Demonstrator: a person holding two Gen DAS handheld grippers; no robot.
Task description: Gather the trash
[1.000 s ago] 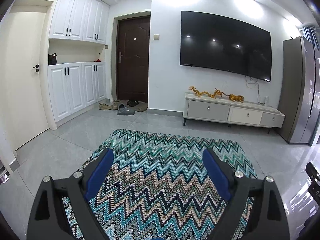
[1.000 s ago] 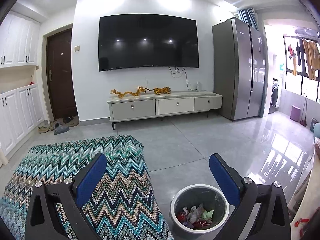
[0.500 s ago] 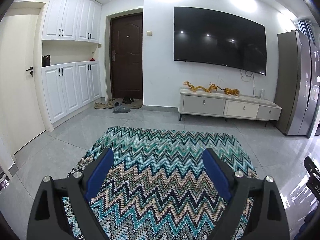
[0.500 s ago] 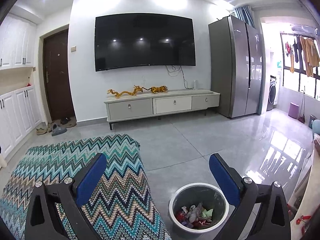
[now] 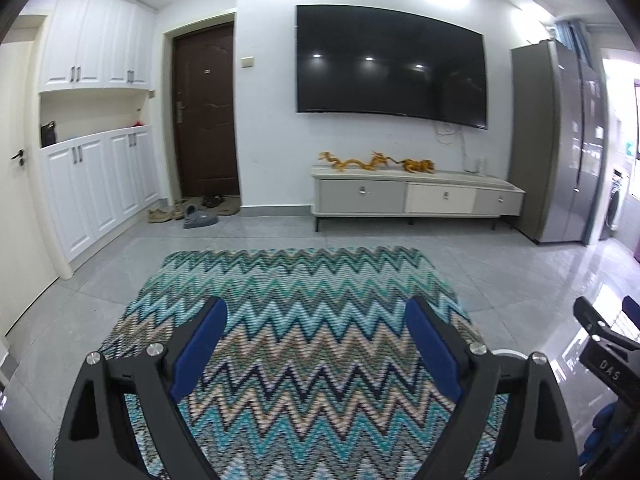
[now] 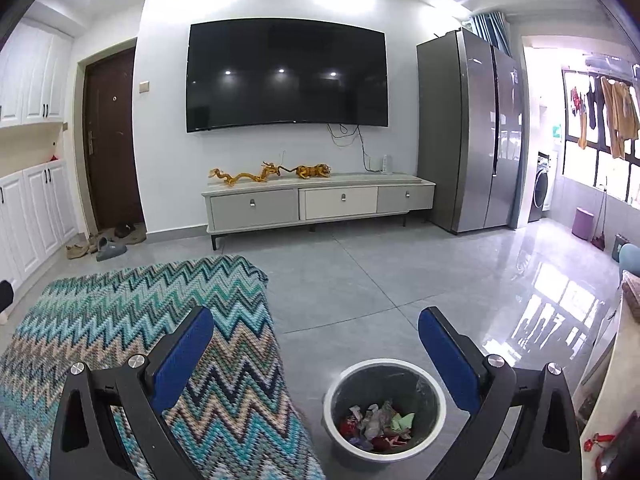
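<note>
Crumpled paper already lies in the bin (image 6: 384, 408), and we hold nothing

Both our tongs stand wide and empty: the left gripper (image 5: 316, 344) hangs over the zigzag rug (image 5: 304, 280), the right gripper (image 6: 316, 354) looks down on the bin, just beside the rug's right edge. We see no loose trash on rug or floor; our right hand is nearer the bin
</note>
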